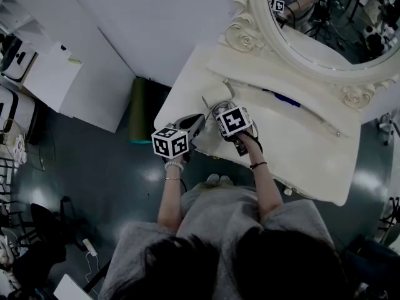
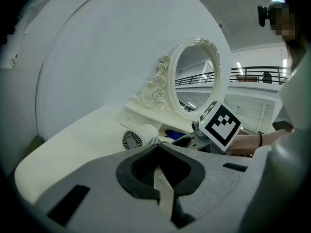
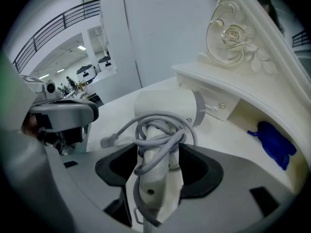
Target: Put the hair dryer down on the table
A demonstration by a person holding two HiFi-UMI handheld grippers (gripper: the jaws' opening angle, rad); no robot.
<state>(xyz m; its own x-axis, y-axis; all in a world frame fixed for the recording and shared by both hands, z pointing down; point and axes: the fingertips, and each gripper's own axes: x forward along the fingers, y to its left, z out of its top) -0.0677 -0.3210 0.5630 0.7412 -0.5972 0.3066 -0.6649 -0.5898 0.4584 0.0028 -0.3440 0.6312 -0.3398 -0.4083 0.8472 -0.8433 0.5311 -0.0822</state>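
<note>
The white hair dryer [image 3: 165, 108] lies on the white vanity table [image 1: 300, 161], its grey cord wound round its handle. My right gripper [image 3: 158, 152] points steeply down over it. The handle runs between the jaws with a thin gap on each side, so the gripper is open. From the left gripper view the dryer [image 2: 138, 137] shows its round rear grille, resting on the tabletop, with the right gripper [image 2: 187, 141] behind it. My left gripper [image 2: 156, 152] hovers near the table's left edge, shut and empty, just left of the dryer [image 1: 215, 108].
An ornate oval mirror [image 1: 325, 17] stands at the back of the table, with a low shelf under it holding a blue object [image 3: 274, 142]. A dark green cylinder [image 1: 139, 108] stands on the floor left of the table. White cabinets stand further left.
</note>
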